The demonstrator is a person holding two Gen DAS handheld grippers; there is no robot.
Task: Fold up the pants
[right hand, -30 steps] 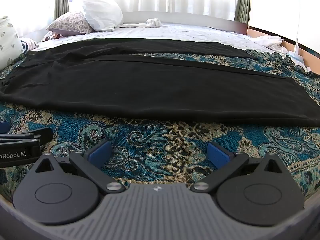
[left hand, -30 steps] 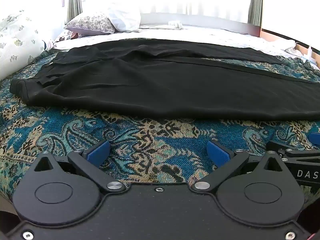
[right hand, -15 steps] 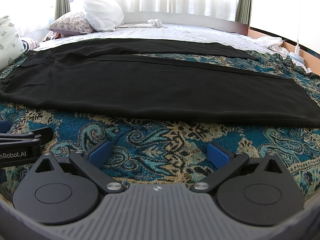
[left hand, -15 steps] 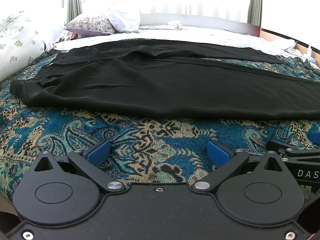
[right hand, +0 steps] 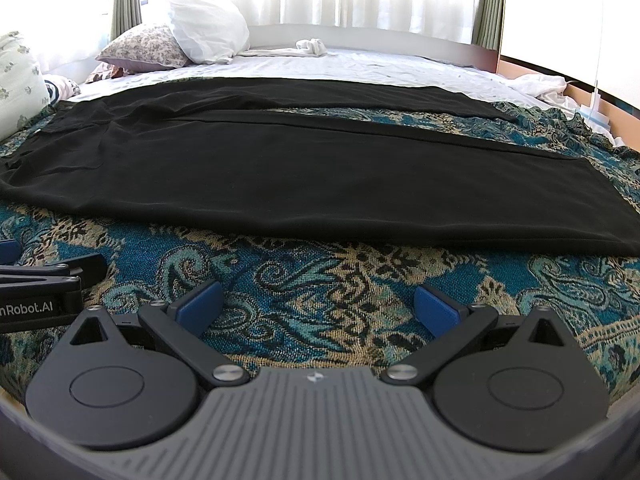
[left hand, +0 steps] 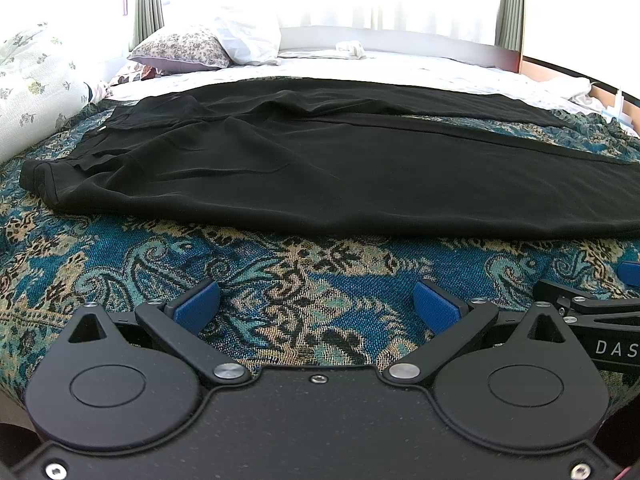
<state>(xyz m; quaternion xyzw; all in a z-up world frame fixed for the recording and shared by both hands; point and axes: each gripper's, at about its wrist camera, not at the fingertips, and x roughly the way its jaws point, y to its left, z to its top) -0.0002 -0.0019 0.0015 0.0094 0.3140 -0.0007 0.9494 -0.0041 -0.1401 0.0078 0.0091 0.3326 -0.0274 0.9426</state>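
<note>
Black pants (left hand: 320,168) lie spread flat across a bed, waistband at the left (left hand: 44,180), legs running to the right; they also show in the right wrist view (right hand: 320,176). The near leg's hem is at the right (right hand: 616,220). My left gripper (left hand: 318,304) is open and empty, low over the bedspread just short of the pants' near edge. My right gripper (right hand: 320,304) is open and empty, beside it to the right, also short of the near edge. Each gripper's side shows in the other's view.
A blue and tan patterned bedspread (left hand: 304,280) lies under the pants. Pillows (left hand: 188,46) sit at the far left, a white sheet (right hand: 360,68) behind the pants, a floral cushion (left hand: 32,80) at the left edge. Curtains and a bright window are at the back.
Both grippers have edged slightly forward toward the pants. Both stay open. The pants have not moved.
</note>
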